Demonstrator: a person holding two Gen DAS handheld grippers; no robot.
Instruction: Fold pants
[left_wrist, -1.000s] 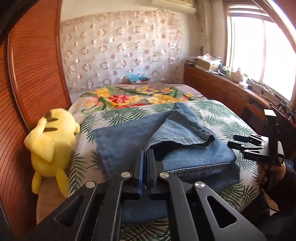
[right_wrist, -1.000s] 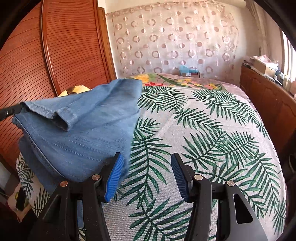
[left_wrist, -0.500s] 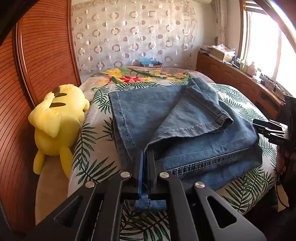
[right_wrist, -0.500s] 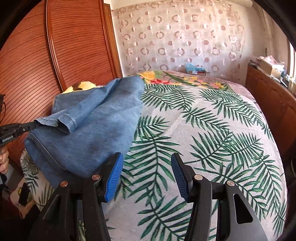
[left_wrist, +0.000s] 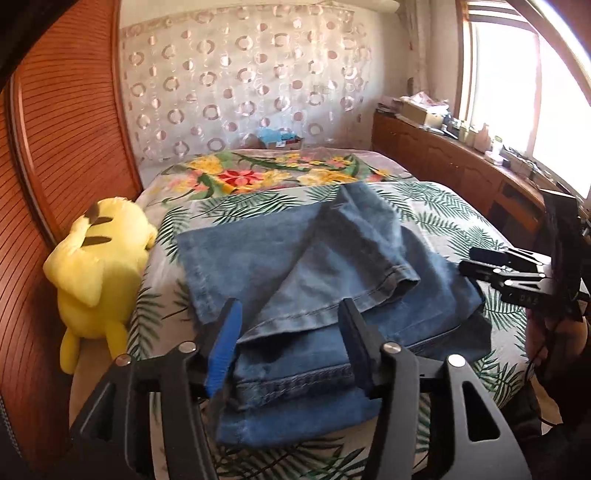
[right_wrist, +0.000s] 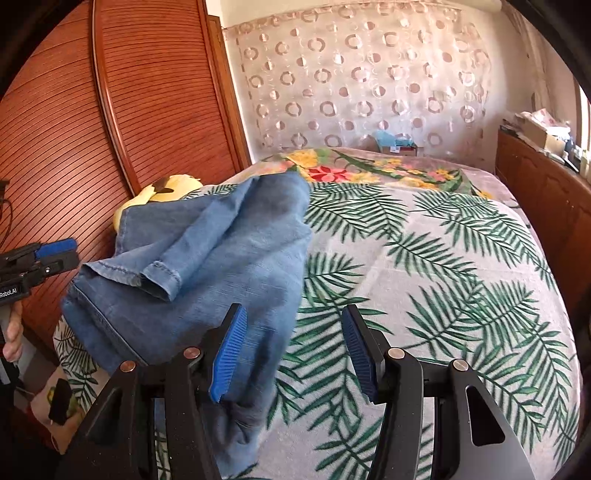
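One pair of blue denim jeans (left_wrist: 295, 280) lies folded on the bed; one yellow plush toy (left_wrist: 98, 273) sits at its left edge; one bedspread with green palm leaves (right_wrist: 424, 266) covers the near part, one floral blanket (left_wrist: 273, 173) the far end; two grippers are counted, the left gripper (left_wrist: 291, 339) and the right gripper (right_wrist: 293, 350); one small box (left_wrist: 280, 139) stands beyond the bed.
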